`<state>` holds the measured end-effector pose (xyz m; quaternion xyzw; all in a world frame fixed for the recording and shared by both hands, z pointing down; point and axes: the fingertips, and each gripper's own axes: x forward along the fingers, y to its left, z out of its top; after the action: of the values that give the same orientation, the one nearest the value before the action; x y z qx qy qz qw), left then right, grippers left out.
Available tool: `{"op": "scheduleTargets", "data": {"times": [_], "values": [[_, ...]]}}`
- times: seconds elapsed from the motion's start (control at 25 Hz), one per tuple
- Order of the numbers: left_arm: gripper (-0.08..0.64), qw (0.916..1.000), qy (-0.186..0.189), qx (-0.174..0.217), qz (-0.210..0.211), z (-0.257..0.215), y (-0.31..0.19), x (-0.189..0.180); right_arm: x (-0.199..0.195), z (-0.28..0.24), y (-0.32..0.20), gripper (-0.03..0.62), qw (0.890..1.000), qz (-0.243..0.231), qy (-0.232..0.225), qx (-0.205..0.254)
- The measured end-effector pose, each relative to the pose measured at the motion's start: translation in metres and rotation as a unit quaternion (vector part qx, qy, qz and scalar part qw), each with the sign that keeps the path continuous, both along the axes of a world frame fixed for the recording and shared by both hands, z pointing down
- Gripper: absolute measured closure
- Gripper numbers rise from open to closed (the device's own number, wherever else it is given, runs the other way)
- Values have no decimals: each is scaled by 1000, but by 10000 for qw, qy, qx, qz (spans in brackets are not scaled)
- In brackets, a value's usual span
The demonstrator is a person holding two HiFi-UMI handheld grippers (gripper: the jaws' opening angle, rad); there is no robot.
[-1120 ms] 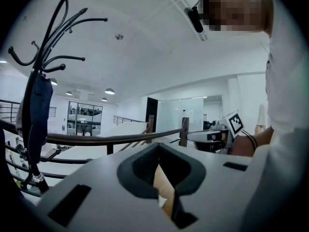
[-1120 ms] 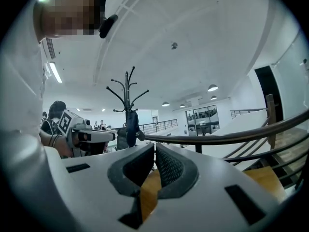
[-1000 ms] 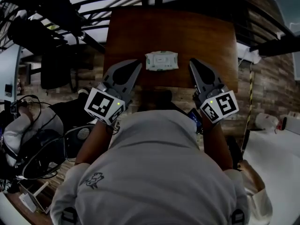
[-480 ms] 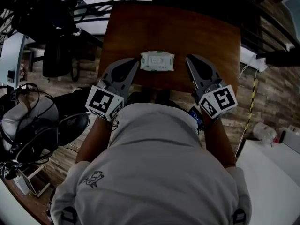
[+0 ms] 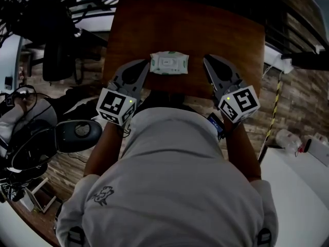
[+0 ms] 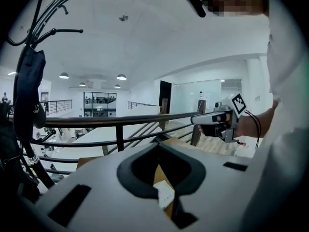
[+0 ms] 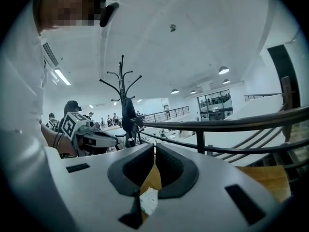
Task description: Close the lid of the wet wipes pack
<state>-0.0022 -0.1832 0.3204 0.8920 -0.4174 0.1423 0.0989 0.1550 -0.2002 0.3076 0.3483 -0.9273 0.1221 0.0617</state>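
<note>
Between left tool (image 5: 146,65) and right tool (image 5: 206,60), just past their tips, the pack (image 5: 181,66) lies on the desk (image 5: 205,24). Both tools are closed, empty. A sideways nudge may slide the light pack instead of shutting its lid (image 5: 167,61).

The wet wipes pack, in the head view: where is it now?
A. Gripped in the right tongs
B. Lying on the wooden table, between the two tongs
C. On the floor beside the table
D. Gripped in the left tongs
B: the wet wipes pack lies flat on the wooden table, with the left tongs at one side and the right tongs at the other, both shut and empty.
</note>
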Motion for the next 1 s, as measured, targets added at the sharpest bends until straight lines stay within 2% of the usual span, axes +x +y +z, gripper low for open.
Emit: {"op": "scheduleTargets", "data": {"times": [0.8,1.0], "values": [[548,9972,-195,-706,129,79,-38,-13,-33,54,-35,557,9981,-282,270,-475],[548,9955,-222,-908,176,103,-48,-17,-43,77,-45,555,9962,-331,298,-754]]}}
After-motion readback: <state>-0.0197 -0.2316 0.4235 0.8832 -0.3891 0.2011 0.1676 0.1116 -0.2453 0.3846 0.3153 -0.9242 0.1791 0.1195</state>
